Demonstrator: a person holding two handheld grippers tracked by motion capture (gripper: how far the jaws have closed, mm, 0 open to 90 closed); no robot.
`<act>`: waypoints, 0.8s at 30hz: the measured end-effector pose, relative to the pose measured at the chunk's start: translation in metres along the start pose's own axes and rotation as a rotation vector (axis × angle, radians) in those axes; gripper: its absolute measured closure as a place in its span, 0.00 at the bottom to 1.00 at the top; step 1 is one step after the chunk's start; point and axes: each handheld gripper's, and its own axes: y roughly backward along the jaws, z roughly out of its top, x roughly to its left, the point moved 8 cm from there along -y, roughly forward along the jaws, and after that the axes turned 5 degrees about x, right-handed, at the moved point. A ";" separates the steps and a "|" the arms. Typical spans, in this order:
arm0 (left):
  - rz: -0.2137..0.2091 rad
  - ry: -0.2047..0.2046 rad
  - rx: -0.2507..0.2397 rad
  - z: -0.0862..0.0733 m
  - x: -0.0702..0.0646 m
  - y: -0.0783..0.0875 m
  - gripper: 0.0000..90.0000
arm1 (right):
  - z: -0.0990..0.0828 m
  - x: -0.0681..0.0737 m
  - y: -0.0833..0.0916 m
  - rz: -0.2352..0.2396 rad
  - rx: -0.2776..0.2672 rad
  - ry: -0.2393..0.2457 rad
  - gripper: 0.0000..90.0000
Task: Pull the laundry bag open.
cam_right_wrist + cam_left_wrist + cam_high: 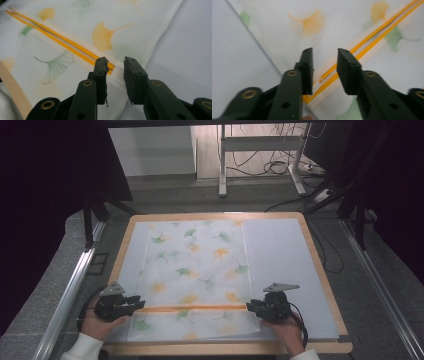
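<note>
A thin, pale cloth [195, 270] printed with green and yellow fan-shaped leaves lies flat on a white mat [280, 265], which covers a wooden table [320, 270] with rounded corners. The weave looks fine and slightly sheer, with a plain white border down each long side. Across the cloth near its front edge runs a pair of narrow orange stripes [192, 308], straight and parallel, reaching from one side border to the other.

The left gripper [136, 303] sits at the cloth's left edge, at the end of the stripes; in the left gripper view its jaws stand moderately apart, holding nothing, with the stripes [372, 37] running between them across the cloth [287, 30]. The right gripper [251, 307] sits at the cloth's right edge, at the other end of the stripes; in the right gripper view its jaws are likewise parted and empty, the stripes [62, 42] ending just at the left jaw, the cloth [140, 27] beneath.
</note>
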 end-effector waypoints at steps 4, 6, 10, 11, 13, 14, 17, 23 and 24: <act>0.026 0.005 -0.052 0.006 -0.002 0.003 0.60 | 0.008 0.001 0.009 -0.009 -0.078 0.012 0.69; 0.036 0.009 -0.077 0.009 -0.003 0.005 0.58 | 0.011 -0.001 0.012 -0.022 -0.106 0.018 0.65; 0.053 0.010 -0.108 0.014 -0.005 0.006 0.54 | 0.016 -0.006 0.020 -0.045 -0.152 0.027 0.61; 0.059 0.015 -0.115 0.016 -0.003 0.005 0.54 | 0.016 -0.009 0.022 -0.057 -0.157 0.033 0.60; 0.065 0.024 -0.117 0.020 0.000 0.002 0.53 | 0.016 -0.017 0.026 -0.083 -0.171 0.045 0.58; 0.068 0.029 -0.110 0.022 0.003 -0.002 0.52 | 0.016 -0.022 0.028 -0.095 -0.177 0.049 0.57; 0.088 0.022 -0.096 0.027 0.008 -0.009 0.52 | 0.013 -0.042 0.033 -0.146 -0.185 0.066 0.54; 0.105 0.027 -0.068 0.025 0.016 -0.017 0.50 | 0.008 -0.068 0.041 -0.171 -0.210 0.020 0.52; 0.103 0.030 -0.071 0.024 0.016 -0.016 0.50 | 0.008 -0.069 0.043 -0.169 -0.216 0.017 0.52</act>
